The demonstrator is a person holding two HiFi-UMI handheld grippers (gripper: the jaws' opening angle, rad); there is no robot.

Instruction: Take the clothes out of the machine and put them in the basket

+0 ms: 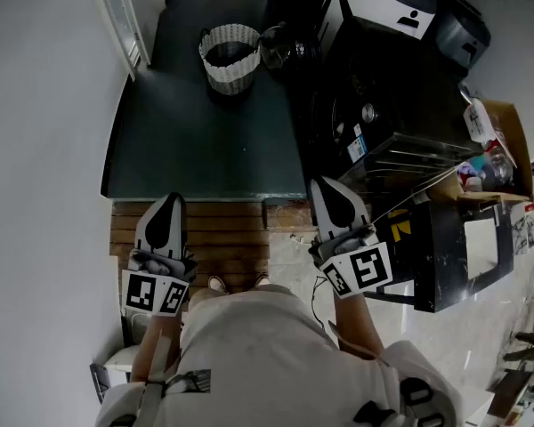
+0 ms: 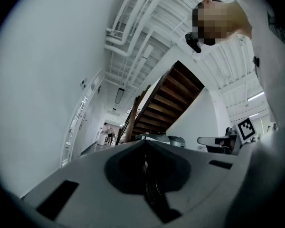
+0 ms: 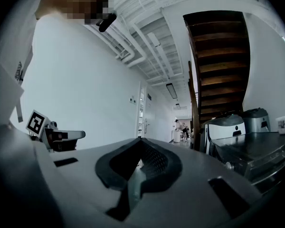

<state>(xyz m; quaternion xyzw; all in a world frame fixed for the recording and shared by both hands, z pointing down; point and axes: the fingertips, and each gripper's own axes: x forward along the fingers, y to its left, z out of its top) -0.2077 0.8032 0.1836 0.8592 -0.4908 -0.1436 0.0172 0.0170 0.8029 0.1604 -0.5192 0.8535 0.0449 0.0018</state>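
Observation:
In the head view a white woven basket [image 1: 228,57] stands on the dark floor mat [image 1: 196,140], far ahead of me. To its right is the black washing machine [image 1: 374,105], with a round glass door [image 1: 276,47] beside the basket. I cannot see any clothes. My left gripper [image 1: 169,201] is held low at the left, shut and empty. My right gripper [image 1: 323,188] hangs near the machine's front corner, also shut and empty. In the left gripper view the left gripper [image 2: 145,144] points slightly upward. The right gripper [image 3: 140,139] points level down a corridor, with the machine [image 3: 228,127] at its right.
A white wall [image 1: 44,105] runs along the left. Wooden boards [image 1: 222,238] lie just before my feet. A black cabinet [image 1: 454,247] and a cardboard box of bottles [image 1: 498,149] stand at the right. A wooden staircase [image 3: 218,65] rises over the machines, and people stand far down the corridor.

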